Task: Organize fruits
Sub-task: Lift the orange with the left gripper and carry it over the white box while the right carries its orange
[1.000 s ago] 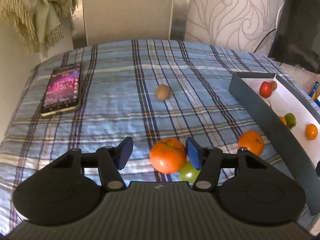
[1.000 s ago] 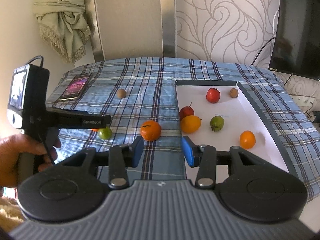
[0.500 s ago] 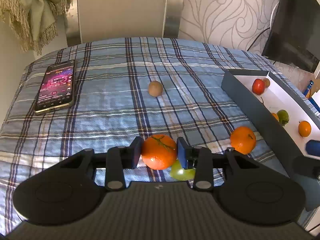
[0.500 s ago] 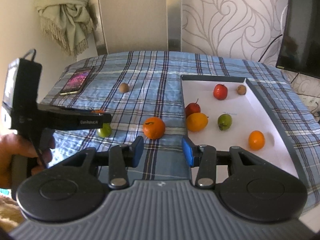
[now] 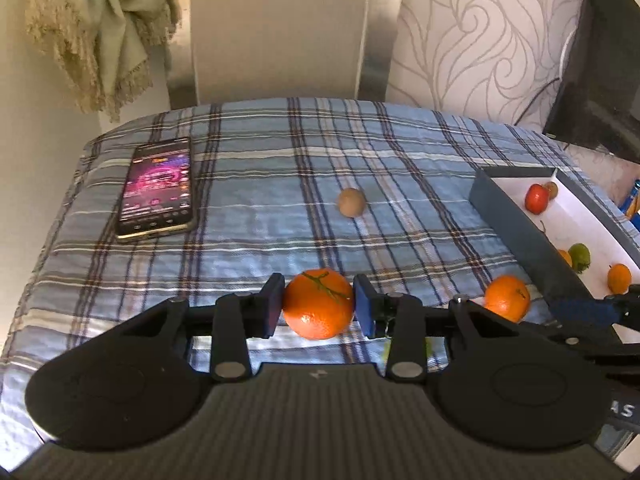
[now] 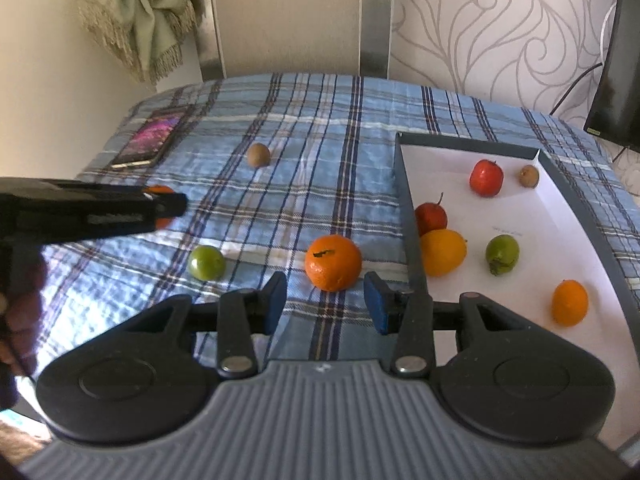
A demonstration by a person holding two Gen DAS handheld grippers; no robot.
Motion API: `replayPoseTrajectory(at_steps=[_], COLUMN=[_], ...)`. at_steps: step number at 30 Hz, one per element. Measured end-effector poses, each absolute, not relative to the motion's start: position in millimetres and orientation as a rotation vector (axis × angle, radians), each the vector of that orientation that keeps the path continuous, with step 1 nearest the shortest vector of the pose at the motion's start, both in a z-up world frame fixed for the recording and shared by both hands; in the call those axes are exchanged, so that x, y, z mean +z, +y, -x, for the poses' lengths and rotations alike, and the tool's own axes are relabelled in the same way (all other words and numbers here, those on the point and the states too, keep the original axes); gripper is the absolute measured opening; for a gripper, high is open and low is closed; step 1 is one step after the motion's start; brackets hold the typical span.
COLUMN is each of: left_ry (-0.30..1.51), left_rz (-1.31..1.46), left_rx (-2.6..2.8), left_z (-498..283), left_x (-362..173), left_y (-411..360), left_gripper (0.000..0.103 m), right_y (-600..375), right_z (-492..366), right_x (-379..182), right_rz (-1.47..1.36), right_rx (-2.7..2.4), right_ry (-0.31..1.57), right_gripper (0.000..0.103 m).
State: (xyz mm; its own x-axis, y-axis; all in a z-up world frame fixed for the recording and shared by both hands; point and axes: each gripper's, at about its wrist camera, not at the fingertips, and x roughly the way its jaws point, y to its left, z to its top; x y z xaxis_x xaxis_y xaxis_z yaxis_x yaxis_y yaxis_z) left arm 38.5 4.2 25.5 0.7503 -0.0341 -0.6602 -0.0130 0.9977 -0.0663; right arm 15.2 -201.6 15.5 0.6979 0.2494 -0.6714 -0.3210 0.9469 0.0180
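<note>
My left gripper [image 5: 319, 306] is shut on an orange [image 5: 319, 304] and holds it above the plaid cloth; the same orange peeks out behind the left gripper's body in the right wrist view [image 6: 160, 192]. My right gripper [image 6: 325, 302] is open and empty, just short of a second orange [image 6: 333, 263] lying on the cloth beside the tray; that orange also shows in the left wrist view [image 5: 507, 298]. A green fruit [image 6: 207, 262] and a brown kiwi [image 6: 258, 155] lie loose on the cloth. The grey-walled white tray [image 6: 404, 184] holds several fruits.
A phone [image 5: 158, 188] with a lit screen lies at the far left of the cloth. A dark TV [image 5: 600, 80] hangs at the right. A green fringed cloth [image 5: 100, 28] hangs at the back left wall.
My left gripper closed on the orange and lifted it off the cloth. My right gripper moved forward and left toward the second orange, staying open.
</note>
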Motion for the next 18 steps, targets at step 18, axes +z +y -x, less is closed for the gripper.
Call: replayPoseTrajectory(at_steps=[18], left_ry=[0.721], left_rz=[0.08], left_rx=[0.033], left_z=[-27.4], left_x=[27.9], left_y=[24.7], left_gripper=[0.043], right_y=[-187.3], right_z=[-34.8], right_x=[1.7], right_rz=[0.121], right_rx=[0.256], right_ry=[0.752], right_gripper=[0.037])
